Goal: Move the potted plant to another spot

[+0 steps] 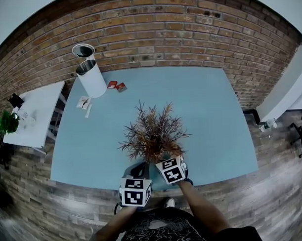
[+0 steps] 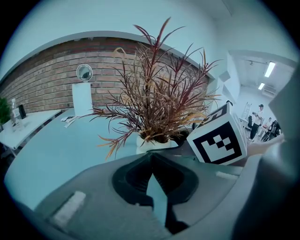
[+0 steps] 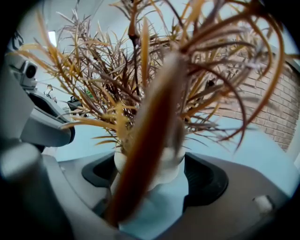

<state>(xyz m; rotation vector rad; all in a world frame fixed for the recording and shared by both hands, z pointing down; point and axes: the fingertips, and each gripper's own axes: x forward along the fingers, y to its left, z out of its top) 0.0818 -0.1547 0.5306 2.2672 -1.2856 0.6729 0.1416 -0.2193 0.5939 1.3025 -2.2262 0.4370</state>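
Note:
The potted plant has reddish-brown spiky leaves and a white pot. It stands near the front edge of the blue table. My right gripper is shut on the pot, one jaw on each side of it. A blurred leaf hangs across that view. In the head view my right gripper is at the plant's base, which the leaves hide. My left gripper is just left of the pot, shut and holding nothing. In the left gripper view the pot sits just beyond my left gripper.
At the table's far left stands a white cylinder container, with a round metal rim behind it. Red packets and white packets lie nearby. A white side table with a green plant stands left. A brick wall runs behind.

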